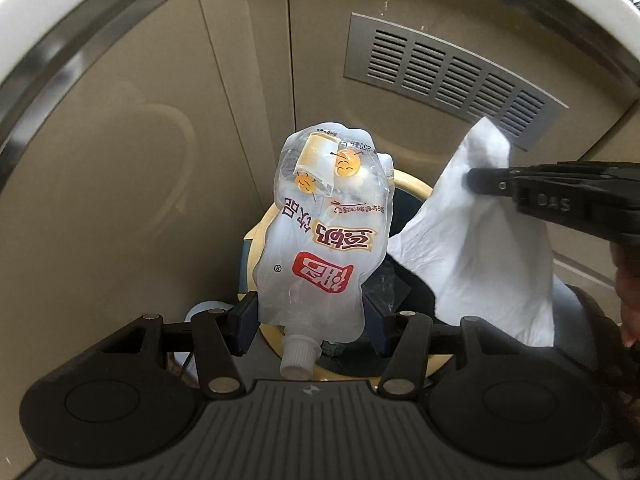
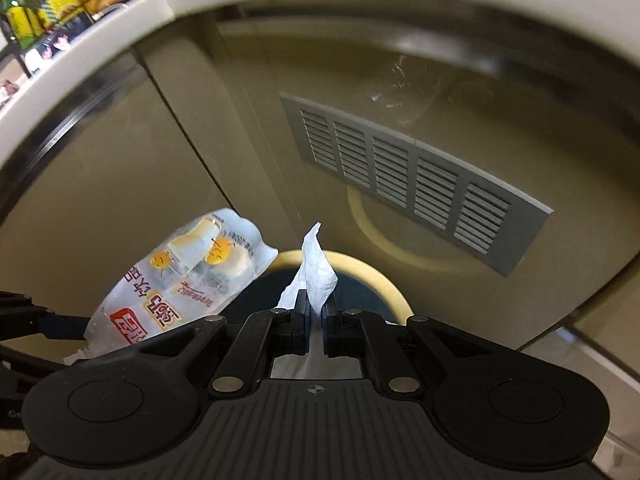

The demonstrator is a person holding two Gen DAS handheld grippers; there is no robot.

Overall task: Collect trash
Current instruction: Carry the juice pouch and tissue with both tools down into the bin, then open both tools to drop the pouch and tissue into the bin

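Beige cabinet panels with a grey vent back a yellow-rimmed bin. Above its rim, the left gripper clamps a pouch marked "250"; the right gripper, lettered "DAS", pinches a tissue.

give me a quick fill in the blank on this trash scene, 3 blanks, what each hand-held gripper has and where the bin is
1. The left hand-held gripper grips a clear drink ____ with a white screw cap.
2. The right hand-held gripper is shut on a white ____.
3. Both items hang above the dark opening of a bin whose rim is pale ____.

Missing words: pouch; tissue; yellow
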